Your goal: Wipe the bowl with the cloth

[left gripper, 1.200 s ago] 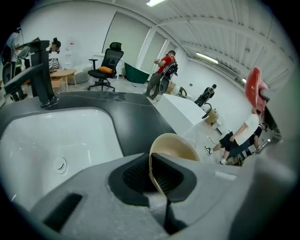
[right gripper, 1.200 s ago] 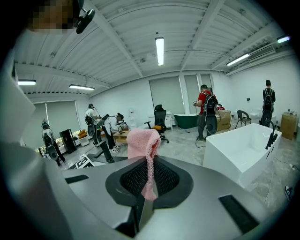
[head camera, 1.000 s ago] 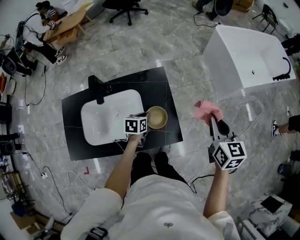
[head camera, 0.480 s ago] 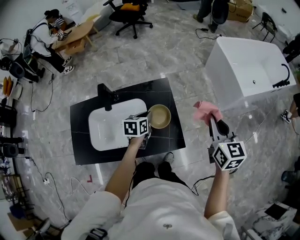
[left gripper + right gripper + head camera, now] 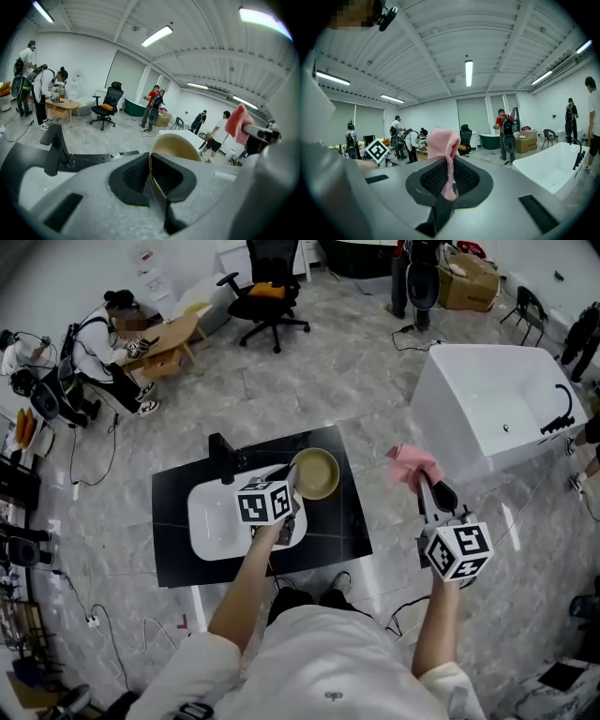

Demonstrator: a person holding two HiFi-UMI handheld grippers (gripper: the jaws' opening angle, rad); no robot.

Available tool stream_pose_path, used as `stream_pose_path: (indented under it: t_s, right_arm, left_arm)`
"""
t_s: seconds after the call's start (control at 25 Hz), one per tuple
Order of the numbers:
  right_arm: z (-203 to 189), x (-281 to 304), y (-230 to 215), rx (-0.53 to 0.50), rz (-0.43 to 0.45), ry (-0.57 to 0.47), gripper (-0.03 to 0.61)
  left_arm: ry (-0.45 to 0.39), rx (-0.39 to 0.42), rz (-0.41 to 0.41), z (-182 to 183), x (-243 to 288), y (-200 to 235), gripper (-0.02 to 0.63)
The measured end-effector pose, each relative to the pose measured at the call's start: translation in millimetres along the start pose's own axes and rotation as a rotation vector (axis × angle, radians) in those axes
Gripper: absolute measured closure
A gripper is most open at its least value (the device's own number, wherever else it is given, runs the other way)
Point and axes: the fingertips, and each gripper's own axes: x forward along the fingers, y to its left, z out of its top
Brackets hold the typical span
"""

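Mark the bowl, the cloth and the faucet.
bowl [image 5: 315, 474]: head view, on its inner bottom.
cloth [image 5: 413, 465]: head view, middle of the pink bunch.
faucet [image 5: 222, 457]: head view, on its black body.

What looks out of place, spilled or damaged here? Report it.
Nothing stands out. The left gripper is shut on the rim of the bowl, and the right gripper on the pink cloth; bowl and cloth are apart. No spill or damage shows on the black counter or the white sink.
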Motion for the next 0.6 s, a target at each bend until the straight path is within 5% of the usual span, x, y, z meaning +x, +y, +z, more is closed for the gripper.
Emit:
stream_pose_path:
  t_s: [0.28,0.6]
  right_arm:
    - [18,2,24,-0.034,0.058,-0.023,0.563]
    - [13,25,98,-0.134,0.221,0.003,0.563]
  left_arm:
    - [-0.052,0.085,0.020,23,-22,-22,0.588]
    - [-0.062,0.173,0.024,33,-35,-50,0.588]
